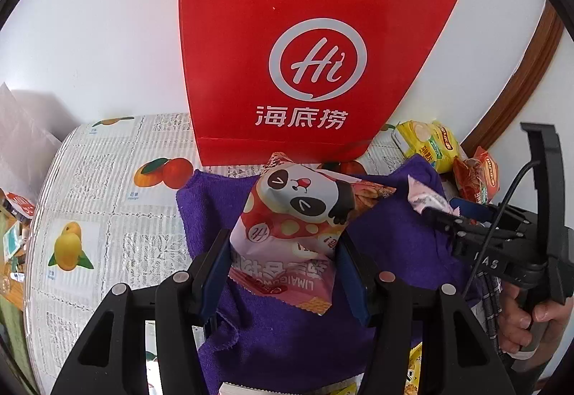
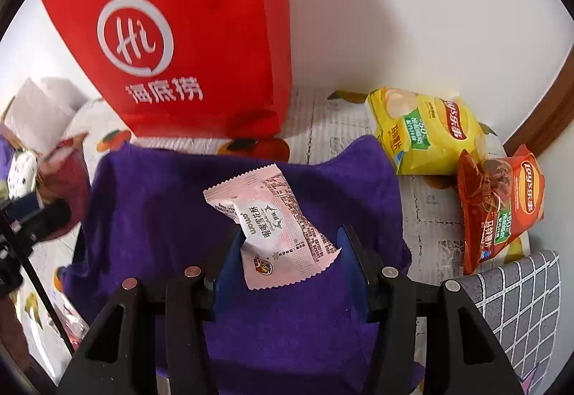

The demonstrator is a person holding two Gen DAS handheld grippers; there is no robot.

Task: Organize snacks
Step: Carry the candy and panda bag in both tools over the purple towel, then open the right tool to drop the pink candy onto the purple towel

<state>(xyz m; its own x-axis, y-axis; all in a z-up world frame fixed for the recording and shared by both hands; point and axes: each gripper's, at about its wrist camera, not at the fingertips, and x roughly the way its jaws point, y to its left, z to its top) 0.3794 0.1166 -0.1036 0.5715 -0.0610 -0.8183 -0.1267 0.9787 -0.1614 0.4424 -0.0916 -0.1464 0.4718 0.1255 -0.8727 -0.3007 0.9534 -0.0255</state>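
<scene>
A panda snack bag (image 1: 294, 215) is gripped in the left claw (image 1: 283, 273), a pink packet (image 2: 276, 226) in the right claw (image 2: 287, 269), above a purple cloth (image 2: 172, 201) (best lowered flat, then released).

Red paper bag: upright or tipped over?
Upright. The red paper bag stands on its base on the table, behind the purple cloth.

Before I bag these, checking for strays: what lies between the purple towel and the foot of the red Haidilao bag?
Only bare fruit-print tablecloth lies between purple towel and red Haidilao bag; right wrist view shows it.
</scene>
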